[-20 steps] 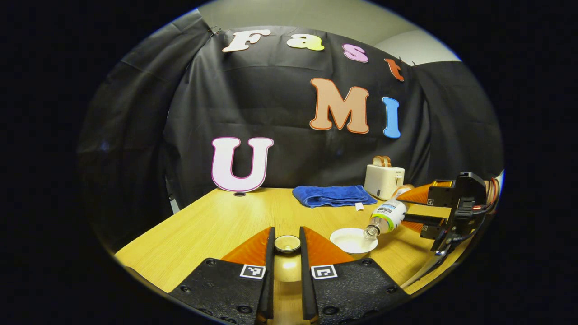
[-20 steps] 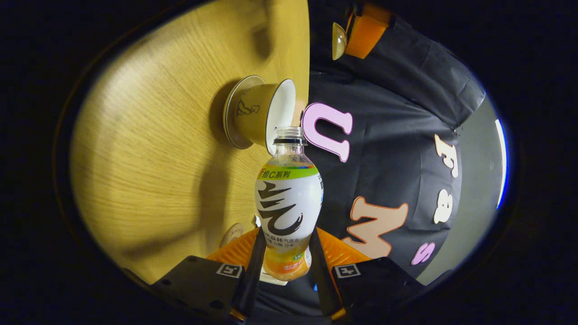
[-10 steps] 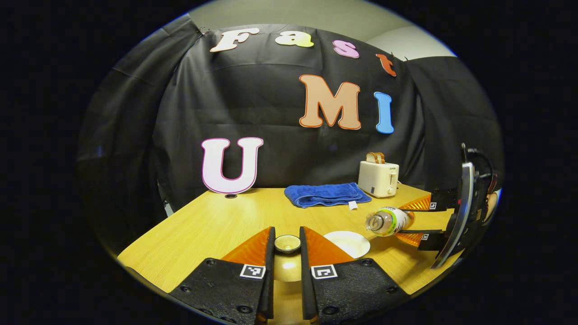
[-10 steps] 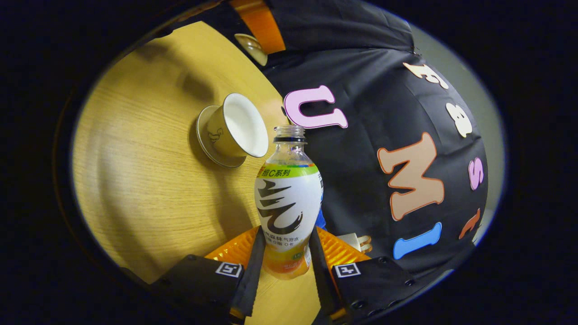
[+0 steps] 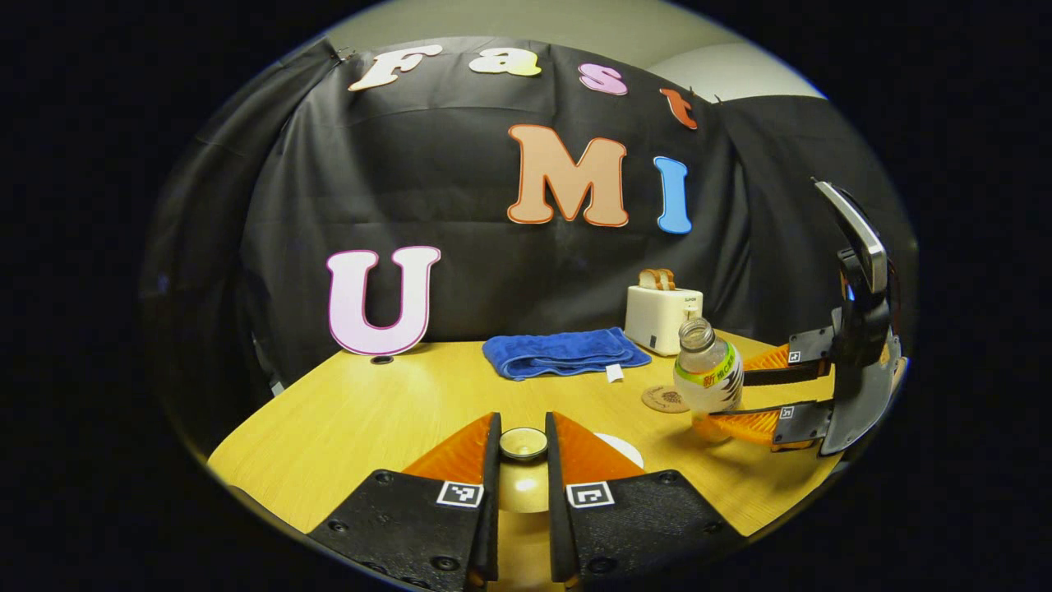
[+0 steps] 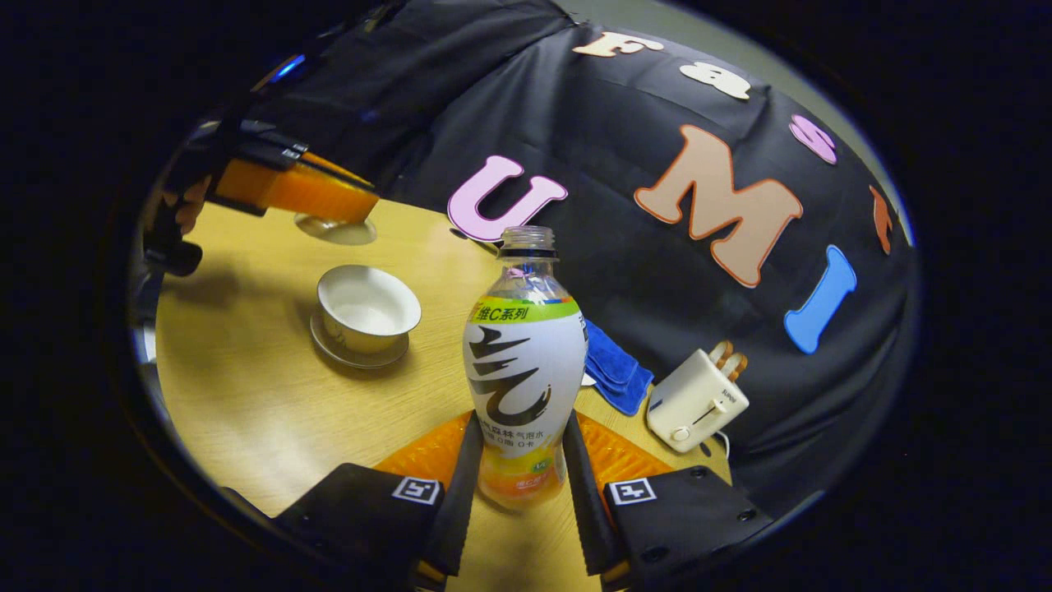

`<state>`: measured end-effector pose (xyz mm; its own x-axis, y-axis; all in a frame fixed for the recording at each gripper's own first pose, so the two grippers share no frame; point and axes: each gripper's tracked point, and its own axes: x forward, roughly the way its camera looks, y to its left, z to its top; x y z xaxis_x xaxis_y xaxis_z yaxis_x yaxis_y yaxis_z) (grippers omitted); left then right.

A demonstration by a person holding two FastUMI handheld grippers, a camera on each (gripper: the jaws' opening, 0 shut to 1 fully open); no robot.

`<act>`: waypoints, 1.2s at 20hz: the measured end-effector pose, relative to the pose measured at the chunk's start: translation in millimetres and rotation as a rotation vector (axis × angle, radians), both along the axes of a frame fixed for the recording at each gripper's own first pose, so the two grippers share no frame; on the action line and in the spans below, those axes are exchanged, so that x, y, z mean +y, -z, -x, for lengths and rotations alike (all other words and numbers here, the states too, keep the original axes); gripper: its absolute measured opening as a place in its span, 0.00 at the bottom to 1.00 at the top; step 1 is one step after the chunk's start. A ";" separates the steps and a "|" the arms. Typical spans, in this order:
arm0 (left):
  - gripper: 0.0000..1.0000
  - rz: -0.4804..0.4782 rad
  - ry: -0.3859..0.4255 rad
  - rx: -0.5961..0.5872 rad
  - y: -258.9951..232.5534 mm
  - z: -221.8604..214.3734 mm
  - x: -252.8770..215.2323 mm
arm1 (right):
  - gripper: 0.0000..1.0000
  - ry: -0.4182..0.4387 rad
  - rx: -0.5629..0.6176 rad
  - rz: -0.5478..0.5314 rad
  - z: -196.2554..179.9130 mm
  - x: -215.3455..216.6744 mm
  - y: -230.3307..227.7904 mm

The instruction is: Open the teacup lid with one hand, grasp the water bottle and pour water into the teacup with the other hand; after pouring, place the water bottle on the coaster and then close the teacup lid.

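My left gripper (image 5: 523, 426) is shut on the knob of the teacup lid (image 5: 523, 445) and holds it in the air. In the right gripper view the same lid (image 6: 335, 230) hangs above and behind the open white teacup (image 6: 367, 306), which sits on its saucer (image 6: 355, 350). My right gripper (image 6: 521, 429) is shut on the uncapped water bottle (image 6: 524, 362), which stands nearly upright. In the left gripper view the bottle (image 5: 707, 376) is just right of the round coaster (image 5: 664, 400). I cannot tell whether the bottle touches the table.
A folded blue towel (image 5: 559, 353) and a white toaster (image 5: 662, 317) with bread in it stand at the back of the wooden table (image 5: 370, 411). The table's front edge runs close below my left gripper.
The bottle has swung from tilted over the teacup back to nearly upright and moved away from the cup, over beside the coaster. My left gripper still holds the lid up.
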<state>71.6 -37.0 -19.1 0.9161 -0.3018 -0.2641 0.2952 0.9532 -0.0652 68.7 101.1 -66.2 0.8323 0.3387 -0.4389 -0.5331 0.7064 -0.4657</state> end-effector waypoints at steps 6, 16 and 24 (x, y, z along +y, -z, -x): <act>0.22 -0.025 0.042 0.005 11.1 -9.2 -26.7 | 0.59 0.072 0.036 -0.106 -2.5 -18.5 -9.8; 0.22 -0.057 0.074 0.055 41.1 -15.9 -51.6 | 0.58 0.118 0.051 -0.183 -7.8 -34.2 -15.5; 0.23 -0.051 0.078 0.037 47.1 -14.0 -54.0 | 0.59 0.129 0.046 -0.225 -11.8 -30.9 -25.2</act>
